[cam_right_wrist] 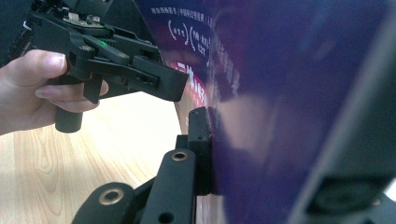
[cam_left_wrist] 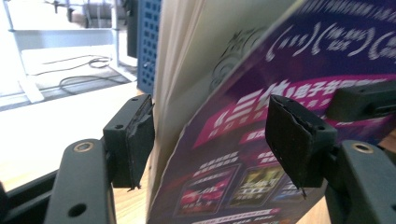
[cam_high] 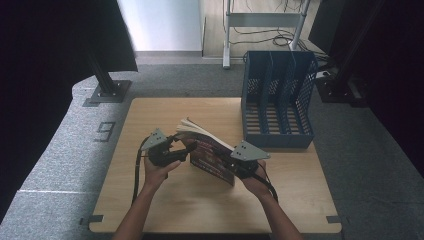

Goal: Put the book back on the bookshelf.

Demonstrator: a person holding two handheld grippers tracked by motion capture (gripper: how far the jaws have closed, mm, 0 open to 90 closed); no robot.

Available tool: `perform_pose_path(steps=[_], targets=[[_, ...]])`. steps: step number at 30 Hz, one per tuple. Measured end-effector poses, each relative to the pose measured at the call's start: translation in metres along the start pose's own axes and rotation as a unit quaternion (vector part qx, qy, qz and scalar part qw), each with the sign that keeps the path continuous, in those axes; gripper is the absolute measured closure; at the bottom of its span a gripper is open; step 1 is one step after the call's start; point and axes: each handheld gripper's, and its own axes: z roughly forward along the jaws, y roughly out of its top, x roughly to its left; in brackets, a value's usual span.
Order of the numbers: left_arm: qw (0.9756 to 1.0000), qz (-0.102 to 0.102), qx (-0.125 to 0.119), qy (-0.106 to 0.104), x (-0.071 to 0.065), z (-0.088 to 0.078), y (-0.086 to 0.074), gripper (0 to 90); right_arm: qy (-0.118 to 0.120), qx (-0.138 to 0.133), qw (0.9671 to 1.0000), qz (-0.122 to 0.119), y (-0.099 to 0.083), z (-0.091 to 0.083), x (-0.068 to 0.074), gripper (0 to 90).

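A light wooden table (cam_high: pixel 165 200) stands on grey carpet; at its far right corner sits a blue slotted file rack (cam_high: pixel 278 100) with upright dividers and its open side facing the person; near the table's middle, just in front of the rack and apart from it, a book (cam_high: pixel 210 152) with a purple and pink printed cover is held up off the tabletop, tilted, its pale page edges fanning toward the far left; a person's two forearms come in from the near edge, each hand carrying a black gripper.

The right gripper (cam_high: pixel 240 167) is clamped on the book's near right part; in the right gripper view one pad (cam_right_wrist: pixel 201 140) presses flat against the glossy cover, so this gripper bears the book; the left gripper (cam_high: pixel 186 149) stands with its jaws apart around the book's left edge; in the left gripper view the pages and cover pass between the two pads (cam_left_wrist: pixel 140 135) without either pressing on them.

The step in hand looks like raising the book and steadying it before filing it in the rack; the next move probably calls for the left jaws to close on the loose pages so they stop fanning, then both hands to turn the book upright, line it up with one slot, and slide it in without catching a divider.
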Motion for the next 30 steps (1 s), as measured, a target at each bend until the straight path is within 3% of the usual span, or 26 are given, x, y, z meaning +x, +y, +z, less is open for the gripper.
perform_pose_path(steps=[11, 20, 26, 30], targets=[[0.9988, -0.022, 0.025, 0.035, 0.004, -0.011, -0.009, 32.9, -0.016, -0.005, 0.9997, 0.02, -0.001, 0.0, -0.002, 81.5], [0.9971, -0.027, 0.06, 0.038, 0.001, -0.007, -0.027, 33.1, -0.032, -0.012, 0.9984, 0.046, 0.001, 0.0, -0.004, 81.6], [0.9962, -0.026, 0.073, 0.039, 0.001, -0.005, -0.034, 33.1, -0.041, -0.022, 0.9978, 0.046, 0.002, -0.003, -0.003, 81.6], [0.9958, -0.023, 0.079, 0.041, -0.001, -0.005, -0.037, 33.1, -0.042, -0.029, 0.9969, 0.059, -0.001, -0.005, -0.004, 81.6]])
